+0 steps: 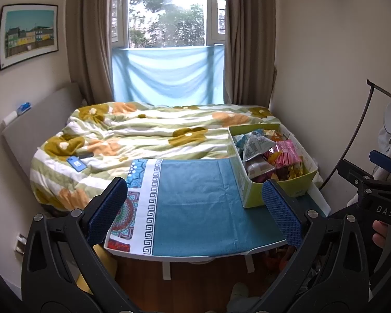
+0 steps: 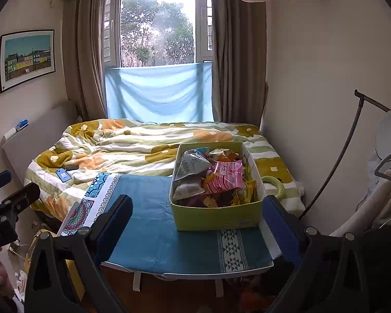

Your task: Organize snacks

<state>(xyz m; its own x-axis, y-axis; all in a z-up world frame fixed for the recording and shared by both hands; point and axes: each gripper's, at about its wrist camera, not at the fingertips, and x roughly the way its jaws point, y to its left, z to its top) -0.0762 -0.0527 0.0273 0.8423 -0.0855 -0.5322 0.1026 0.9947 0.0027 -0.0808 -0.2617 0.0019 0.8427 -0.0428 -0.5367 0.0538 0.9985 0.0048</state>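
Sunlight comes through a window (image 2: 157,26) with brown curtains, above a bed (image 2: 143,140) with a flowery blanket. Just in front of the bed stands a small desk (image 2: 153,234) with a blue cloth on it. On the right part of the desk sits a green box (image 2: 216,217), open at the top. It is full of snacks (image 2: 211,177) in bags: a pink one, a grey one, some orange and yellow ones. They are all piled together inside the box.

Both tools hang in the air near the front of the desk. The left hand-held gripper (image 1: 195,208) is spread wide and holds nothing. The right hand-held gripper (image 2: 195,224) is spread wide too, with nothing in it. The box shows between its blue fingers (image 2: 114,224). A small blue card (image 2: 62,174) lies on the blanket, far from the box.
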